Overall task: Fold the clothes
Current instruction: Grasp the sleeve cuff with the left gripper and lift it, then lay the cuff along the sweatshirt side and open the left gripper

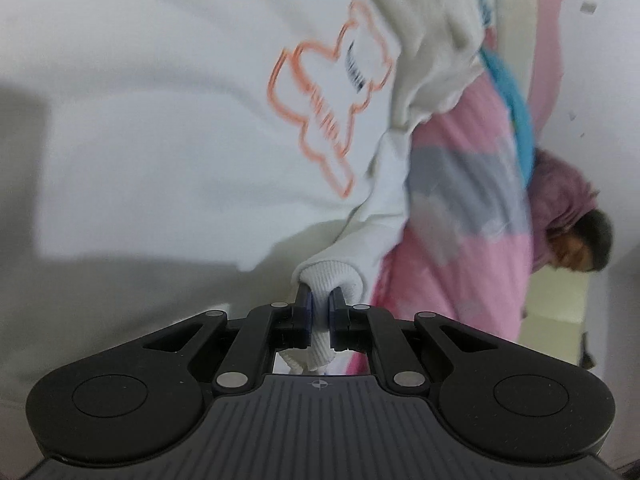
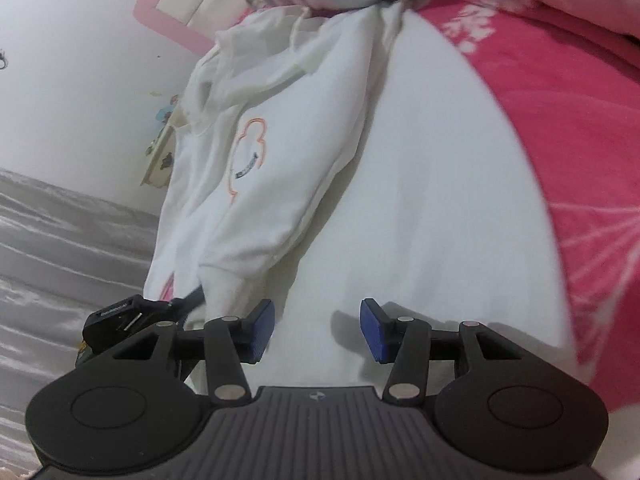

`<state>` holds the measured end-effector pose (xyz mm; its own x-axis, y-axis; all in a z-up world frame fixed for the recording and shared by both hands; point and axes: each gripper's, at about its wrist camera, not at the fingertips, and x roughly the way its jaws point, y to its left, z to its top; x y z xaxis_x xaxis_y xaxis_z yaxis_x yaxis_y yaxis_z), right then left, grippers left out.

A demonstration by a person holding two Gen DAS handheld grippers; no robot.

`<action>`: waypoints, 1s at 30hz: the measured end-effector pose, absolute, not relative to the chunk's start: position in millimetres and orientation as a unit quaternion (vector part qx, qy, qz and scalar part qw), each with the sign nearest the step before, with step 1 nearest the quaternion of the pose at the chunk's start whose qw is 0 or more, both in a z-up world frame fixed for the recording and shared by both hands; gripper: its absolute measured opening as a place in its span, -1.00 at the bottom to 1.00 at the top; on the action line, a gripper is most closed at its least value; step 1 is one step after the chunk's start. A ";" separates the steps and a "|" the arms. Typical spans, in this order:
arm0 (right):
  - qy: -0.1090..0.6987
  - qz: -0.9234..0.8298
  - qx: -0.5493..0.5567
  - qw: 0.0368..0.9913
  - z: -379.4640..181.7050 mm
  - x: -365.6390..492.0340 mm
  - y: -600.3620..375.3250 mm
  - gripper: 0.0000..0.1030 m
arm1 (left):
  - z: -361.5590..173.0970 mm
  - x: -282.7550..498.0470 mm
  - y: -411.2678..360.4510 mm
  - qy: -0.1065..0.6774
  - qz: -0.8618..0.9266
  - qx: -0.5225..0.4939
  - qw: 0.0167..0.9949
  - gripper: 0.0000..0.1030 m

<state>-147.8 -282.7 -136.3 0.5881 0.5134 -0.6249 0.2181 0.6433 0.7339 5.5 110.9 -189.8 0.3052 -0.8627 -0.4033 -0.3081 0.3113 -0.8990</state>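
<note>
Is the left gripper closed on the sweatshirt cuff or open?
Closed: the left gripper has its pads clamped on the white sweatshirt's ribbed cuff.

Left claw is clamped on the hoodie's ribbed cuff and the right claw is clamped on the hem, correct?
Not quite. The left claw is clamped on the ribbed cuff of the white hoodie, but the right wrist view shows the right claw open, holding nothing.
</note>
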 end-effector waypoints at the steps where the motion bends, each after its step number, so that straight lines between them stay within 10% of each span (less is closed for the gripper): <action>1: 0.443 0.097 0.409 0.792 -135.3 -145.7 -280.1 -0.01 | -187.9 6.0 114.5 0.538 -0.231 -0.542 0.603 -0.89; 14: 0.351 0.188 0.038 0.917 -87.6 -158.6 -156.6 -0.15 | -174.6 -2.0 107.2 0.545 -0.263 -0.527 0.597 -0.88; 30: 0.279 0.179 -0.047 0.942 -63.1 -164.9 -160.6 -0.84 | -174.3 -4.4 96.9 0.552 -0.293 -0.512 0.589 -0.87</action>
<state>-164.9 -160.6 -63.1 0.7805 0.3117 -0.5420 -0.3645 0.9312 0.0106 -4.4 96.9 -174.3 0.2196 -0.9105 -0.3505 -0.2198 0.3038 -0.9270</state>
